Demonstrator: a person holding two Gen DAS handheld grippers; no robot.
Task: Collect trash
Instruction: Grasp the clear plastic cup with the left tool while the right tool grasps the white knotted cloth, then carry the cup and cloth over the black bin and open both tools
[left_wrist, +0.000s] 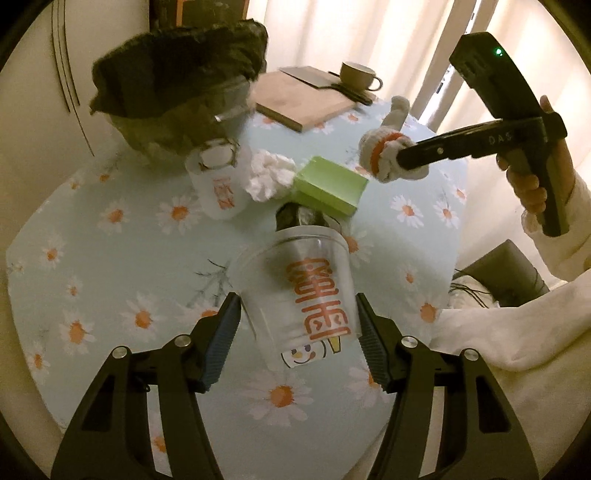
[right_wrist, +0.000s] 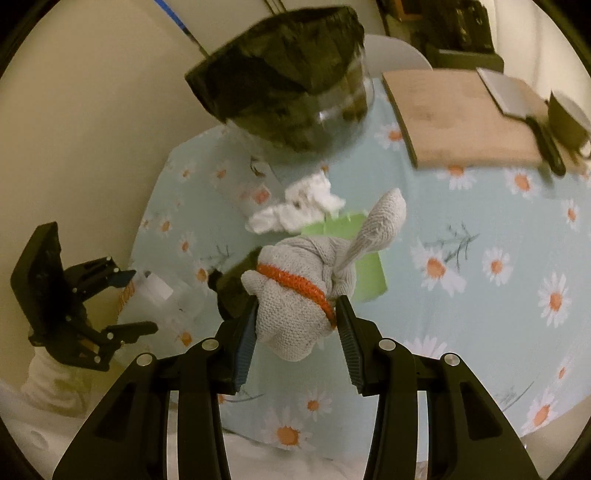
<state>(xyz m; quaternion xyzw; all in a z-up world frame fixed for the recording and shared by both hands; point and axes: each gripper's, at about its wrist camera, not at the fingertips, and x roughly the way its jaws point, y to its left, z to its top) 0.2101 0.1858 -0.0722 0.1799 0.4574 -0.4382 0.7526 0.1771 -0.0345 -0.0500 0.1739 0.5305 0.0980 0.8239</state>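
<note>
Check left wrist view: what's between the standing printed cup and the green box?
A crumpled white tissue lies between the standing cup and the green box, seemingly touching the box. The left wrist view shows it best.

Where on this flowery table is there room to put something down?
Bare cloth lies left of the clear cup in the left gripper, and right of the green box, below the wooden board. It is crowded mid-table: bin, paper cup, tissue.

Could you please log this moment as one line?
left hand-held gripper: gripping clear cup | right hand-held gripper: gripping knit glove | bin: bag-lined
</note>
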